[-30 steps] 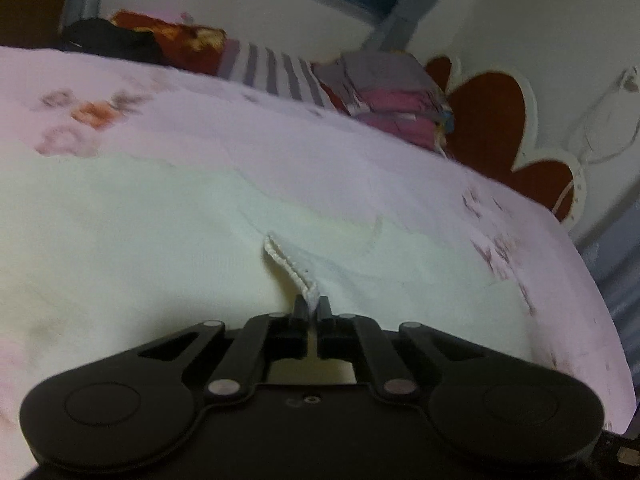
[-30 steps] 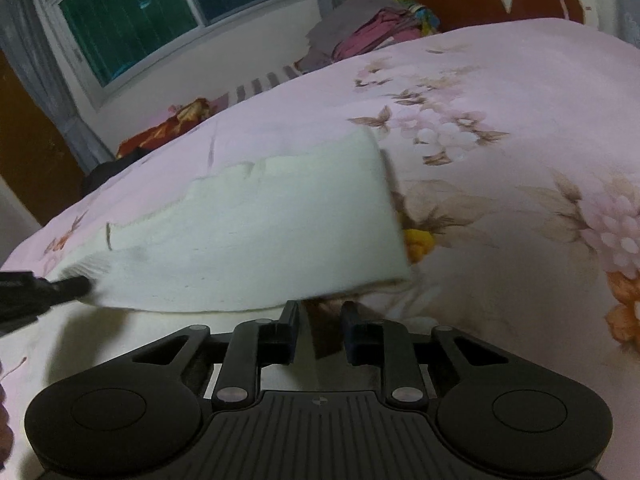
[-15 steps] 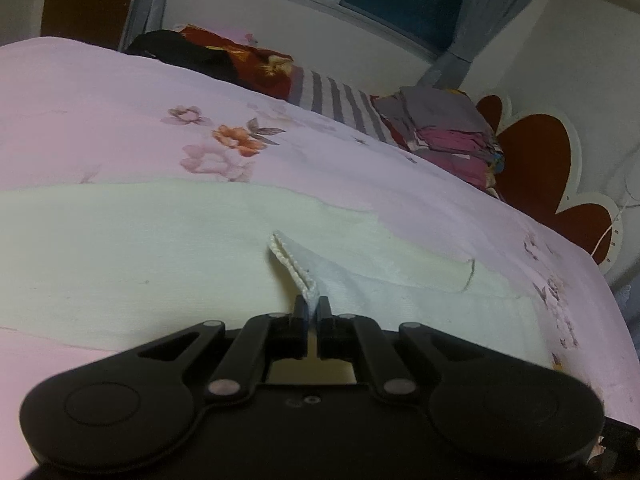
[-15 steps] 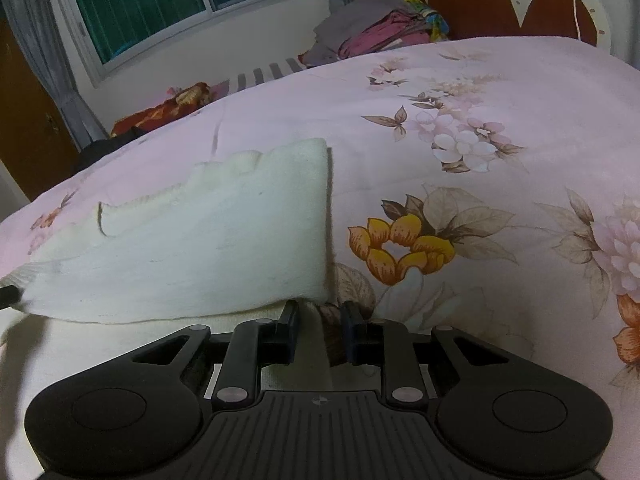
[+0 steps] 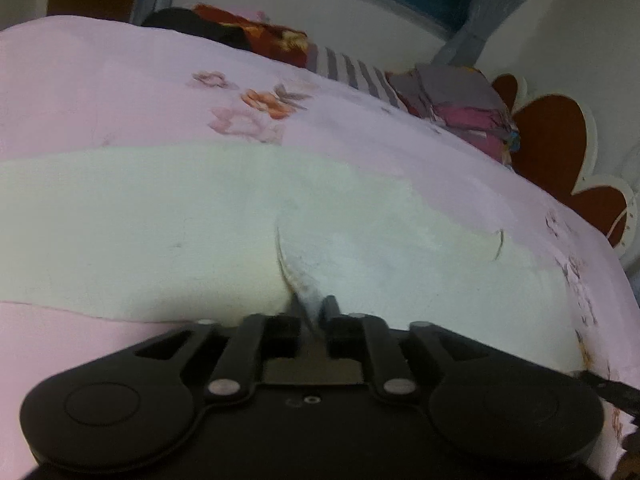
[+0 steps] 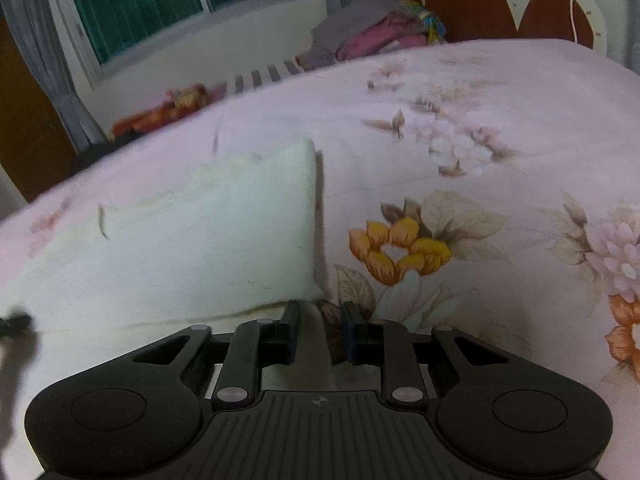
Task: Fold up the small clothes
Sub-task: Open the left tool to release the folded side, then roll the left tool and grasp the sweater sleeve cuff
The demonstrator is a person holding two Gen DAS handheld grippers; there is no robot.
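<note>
Your left claw (image 5: 312,310) has just been opening, the cream knitted garment (image 5: 168,224) hem between its jaws. Your right claw (image 6: 320,316) grips its edge; tugging could undo the fold on the pink floral bed (image 6: 500,92).

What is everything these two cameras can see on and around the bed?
cream garment: one, cream white, folded over on the bedspread, a corner between each gripper's fingers
bedspread: one, pink with flowers, covering the bed
pile of clothes: one, grey and magenta, far side by the headboard
striped cloth: one, grey and white, beside the pile
red patterned cloth: one, red and orange, far edge
headboard: one, dark red with white trim
window: one, dark glass, white frame
left gripper: black, jaws have just been opening, corner between them
right gripper: black, jaws apart, fabric between them
</note>
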